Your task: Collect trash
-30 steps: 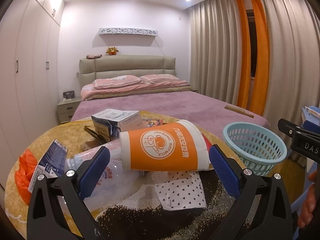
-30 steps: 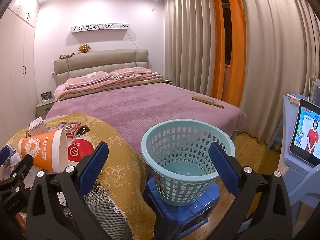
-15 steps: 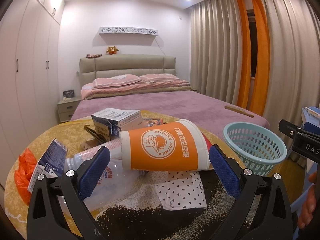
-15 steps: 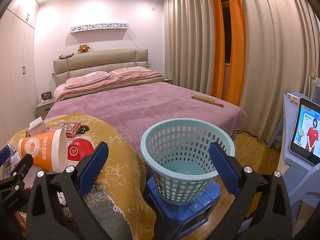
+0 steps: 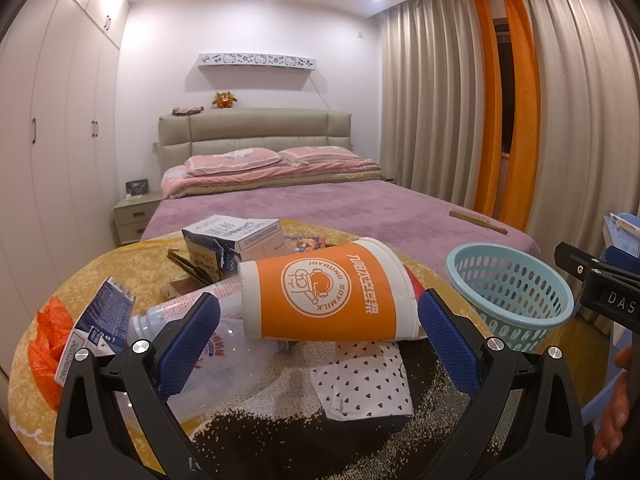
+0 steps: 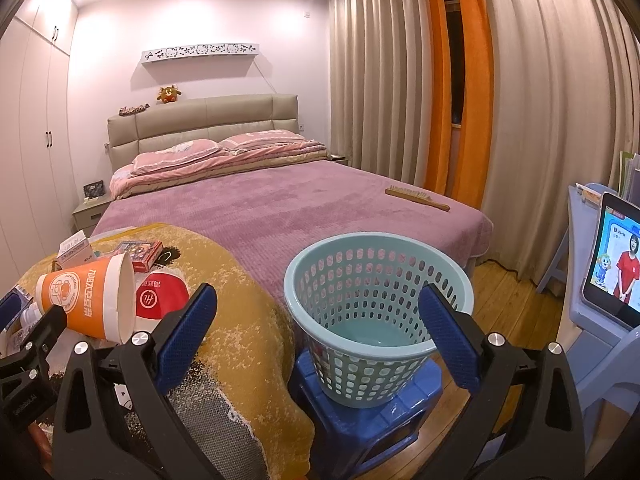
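Left gripper (image 5: 318, 334) wide open, holding nothing, jaws either side of an orange paper cup (image 5: 326, 294) lying on its side, not touching it. Cup rests on a pile of trash on the yellow blanket (image 5: 120, 268): clear plastic bottle (image 5: 200, 320) to its left, carton (image 5: 230, 238) behind, spotted paper bag (image 5: 360, 384) in front, orange plastic bag (image 5: 46, 344) and blue wrapper (image 5: 102, 328) far left. Right gripper (image 6: 318, 334) also wide open and empty, aimed at the teal basket (image 6: 376, 308), which stands on a blue stool (image 6: 360, 420) just right of the blanket. Basket looks empty inside.
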`<state>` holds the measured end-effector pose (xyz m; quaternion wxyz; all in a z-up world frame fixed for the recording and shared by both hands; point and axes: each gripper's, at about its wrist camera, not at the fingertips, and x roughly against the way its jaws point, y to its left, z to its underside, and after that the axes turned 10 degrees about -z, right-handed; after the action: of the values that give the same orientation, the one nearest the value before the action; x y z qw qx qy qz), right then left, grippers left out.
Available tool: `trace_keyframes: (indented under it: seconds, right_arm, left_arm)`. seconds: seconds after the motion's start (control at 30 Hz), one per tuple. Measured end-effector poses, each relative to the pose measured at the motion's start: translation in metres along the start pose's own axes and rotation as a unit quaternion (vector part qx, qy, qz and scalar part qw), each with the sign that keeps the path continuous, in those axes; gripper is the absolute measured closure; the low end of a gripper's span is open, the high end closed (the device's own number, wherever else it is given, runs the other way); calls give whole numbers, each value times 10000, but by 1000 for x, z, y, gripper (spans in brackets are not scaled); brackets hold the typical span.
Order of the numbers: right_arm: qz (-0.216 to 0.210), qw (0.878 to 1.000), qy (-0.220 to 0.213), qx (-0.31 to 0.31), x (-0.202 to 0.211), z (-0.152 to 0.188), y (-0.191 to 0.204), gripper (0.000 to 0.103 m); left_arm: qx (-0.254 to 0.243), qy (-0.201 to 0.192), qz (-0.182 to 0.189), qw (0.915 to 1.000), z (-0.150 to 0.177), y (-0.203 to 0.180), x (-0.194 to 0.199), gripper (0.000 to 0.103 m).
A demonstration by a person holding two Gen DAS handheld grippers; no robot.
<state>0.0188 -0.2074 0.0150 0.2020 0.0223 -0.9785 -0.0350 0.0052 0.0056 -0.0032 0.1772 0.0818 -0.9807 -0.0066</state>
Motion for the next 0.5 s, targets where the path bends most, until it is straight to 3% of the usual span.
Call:
trace_keyframes:
  seconds: [0.5]
  right_arm:
    - [-10, 10000, 9, -21, 0, 0, 0, 7]
  left_arm:
    - [0, 4, 1, 10000, 0, 0, 0, 7]
